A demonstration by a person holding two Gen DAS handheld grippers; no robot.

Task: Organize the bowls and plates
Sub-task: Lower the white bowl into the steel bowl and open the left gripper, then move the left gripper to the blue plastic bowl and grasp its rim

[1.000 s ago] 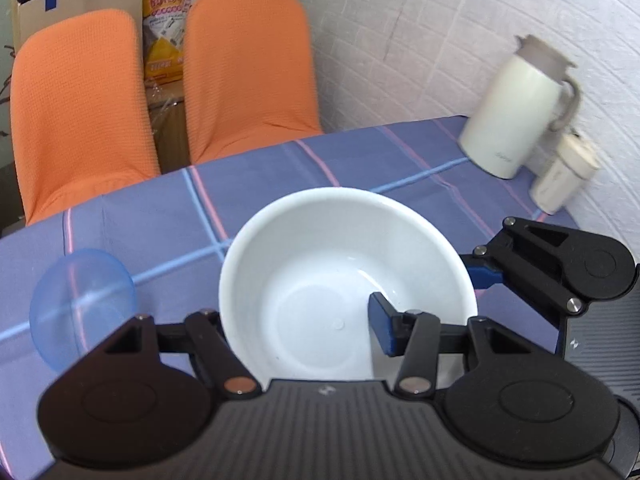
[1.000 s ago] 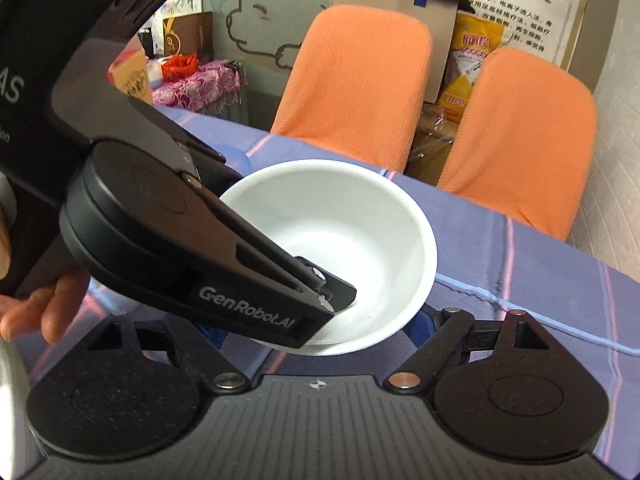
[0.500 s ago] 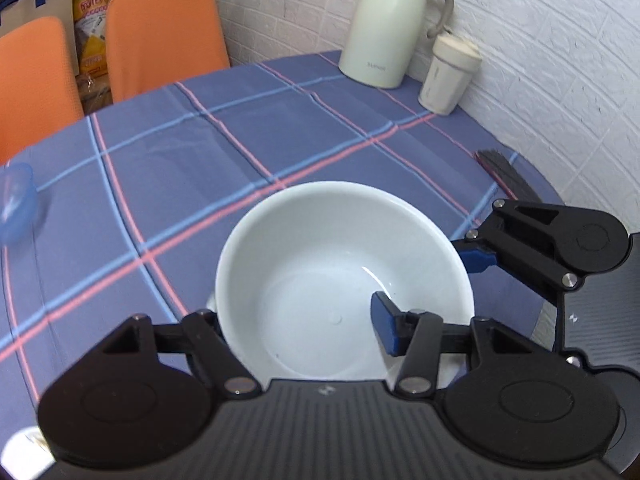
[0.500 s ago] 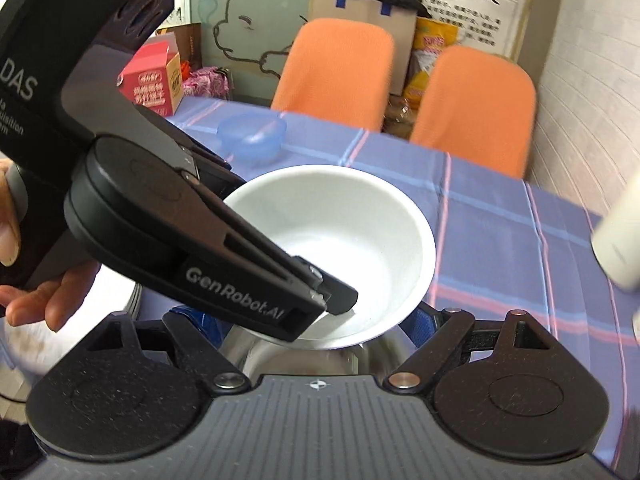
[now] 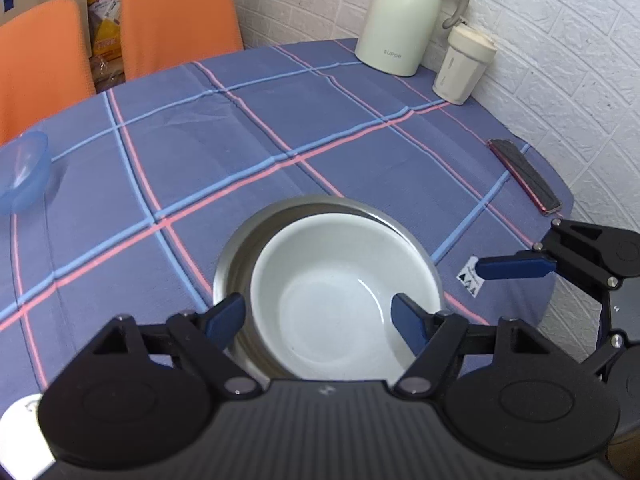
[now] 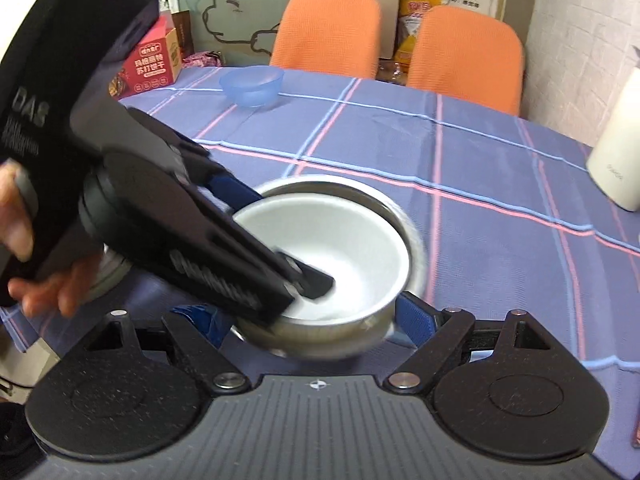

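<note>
In the lower centre of the left wrist view, the white bowl (image 5: 340, 296) is sitting inside the steel bowl (image 5: 236, 248) on the checked tabletop (image 5: 280, 128). The left gripper (image 5: 318, 320) is hanging over them with its blue fingers (image 5: 224, 314) spread wide, one outside the white bowl's rim and one over its inside, pinching nothing. At the right edge the right gripper (image 5: 516, 268) is showing one blue finger just beside the steel bowl, and in its own view the right gripper (image 6: 308, 316) is standing spread at either side of the steel bowl (image 6: 384, 204), while a blue bowl (image 6: 252, 86) is resting well apart at upper left.
</note>
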